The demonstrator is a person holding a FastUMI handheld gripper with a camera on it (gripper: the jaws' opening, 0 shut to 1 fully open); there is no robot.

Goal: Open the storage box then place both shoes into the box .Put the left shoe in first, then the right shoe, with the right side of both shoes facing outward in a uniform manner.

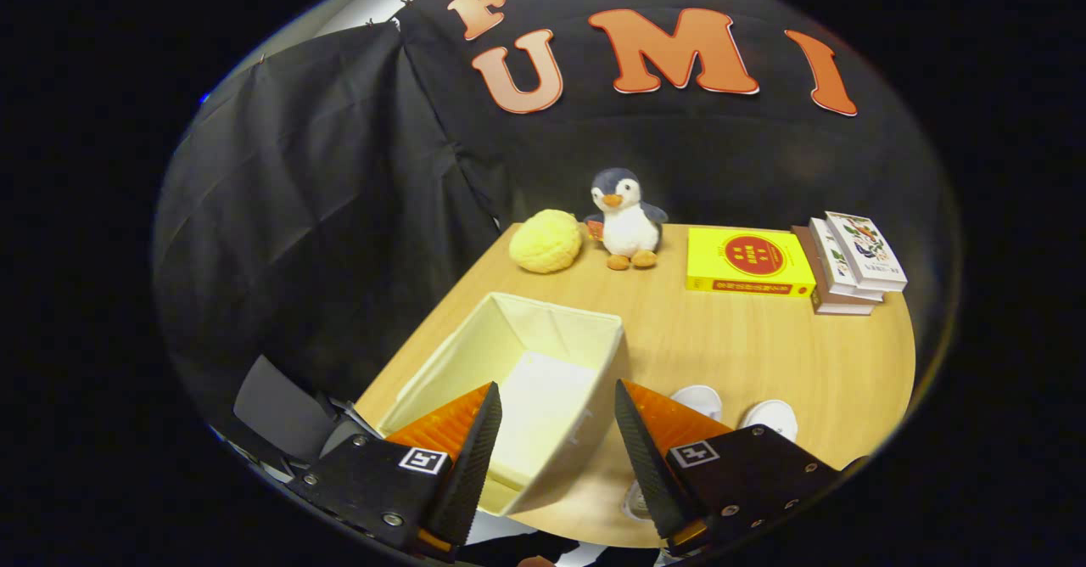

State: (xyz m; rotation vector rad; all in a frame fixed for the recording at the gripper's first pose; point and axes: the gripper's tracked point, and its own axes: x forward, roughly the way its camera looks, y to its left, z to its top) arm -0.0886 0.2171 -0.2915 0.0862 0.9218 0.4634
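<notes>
- The gripper (557, 406) hangs above the near part of a wooden tabletop (747, 346), looking down along its two fingers.
- The fingers are spread wide apart and pinch nothing; neither one touches any object.
- The storage box (509, 355), a pale fabric box with soft walls, stands open on the tabletop. Its near part shows between the fingers and the rest stretches just ahead of them. The inside looks bare, with a light flat bottom.
- Two white shoes lie on the tabletop just beside the box, on its right: one shoe (697, 399) has its rounded toe showing just past the right finger, and the second shoe (770, 416) lies near it, further to the right. The gripper hides most of both, so which is the left shoe I cannot tell.
- Well beyond the box, along the far edge of the tabletop, sit a yellow fuzzy ball (545, 241) and a plush penguin (626, 219) close together.
- To the right of the penguin lies a flat yellow book (747, 263), and just beside it a small stack of books (848, 266).
</notes>
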